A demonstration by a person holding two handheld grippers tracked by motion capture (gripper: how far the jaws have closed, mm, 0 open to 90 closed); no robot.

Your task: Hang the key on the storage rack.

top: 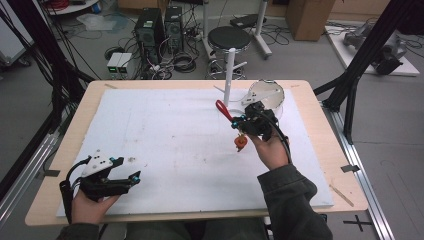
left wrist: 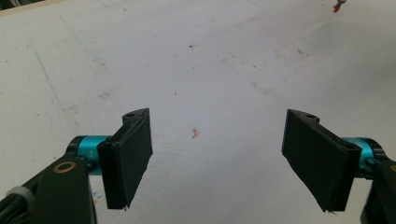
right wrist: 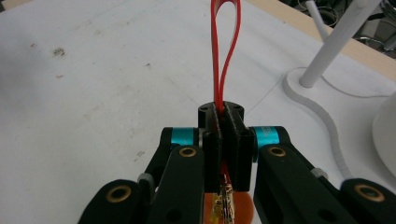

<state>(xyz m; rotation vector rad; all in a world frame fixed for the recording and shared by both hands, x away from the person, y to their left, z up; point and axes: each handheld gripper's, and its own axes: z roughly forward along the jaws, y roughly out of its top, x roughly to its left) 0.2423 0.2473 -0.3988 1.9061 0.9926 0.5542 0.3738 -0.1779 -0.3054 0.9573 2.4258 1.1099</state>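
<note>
- Two grippers are working over the desk (top: 320, 150), which is carrying a white mat (top: 165, 135).
- Right gripper (top: 239, 121) is clamping its jaws fully together on a red loop (top: 223, 110); in the right gripper view the loop (right wrist: 224, 46) is rising straight out from between the jaws of the gripper (right wrist: 226, 135).
- An orange charm (top: 241, 142) is hanging below that gripper, clear of the mat and near the stand.
- A white stand (top: 229, 75) is rising from the mat; the loop is sitting just beside its post, toward the person.
- A round mirror (top: 266, 92) is tilting just to the right of the stand.
- Left gripper (top: 131, 179) is resting well away from the stand, at the near left corner of the mat, its jaws spread wide and gripping nothing; the left gripper view is showing bare mat between the jaws of the gripper (left wrist: 217, 158).
</note>
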